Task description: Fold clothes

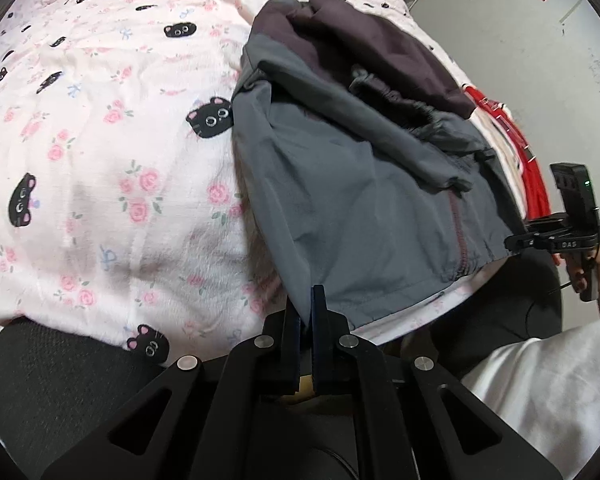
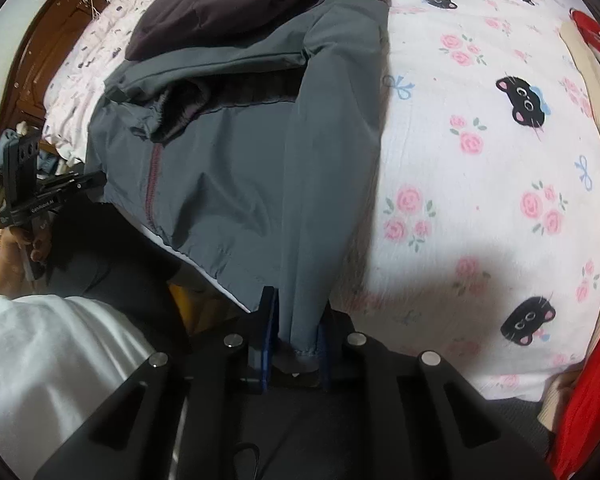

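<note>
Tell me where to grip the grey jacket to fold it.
Grip the grey jacket at its near hem corners, coming from the bed's near edge: the hem overhangs there, offering thin free edges. The left gripper and right gripper already pinch there.

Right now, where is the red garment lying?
The red garment lies near the bed's edge, at the right of the left wrist view just beyond the grey jacket, and along the right edge of the right wrist view.

A home bedroom: a bed [image 1: 100, 160] with a cat-and-rose sheet, a wooden headboard [image 2: 40, 48] behind
</note>
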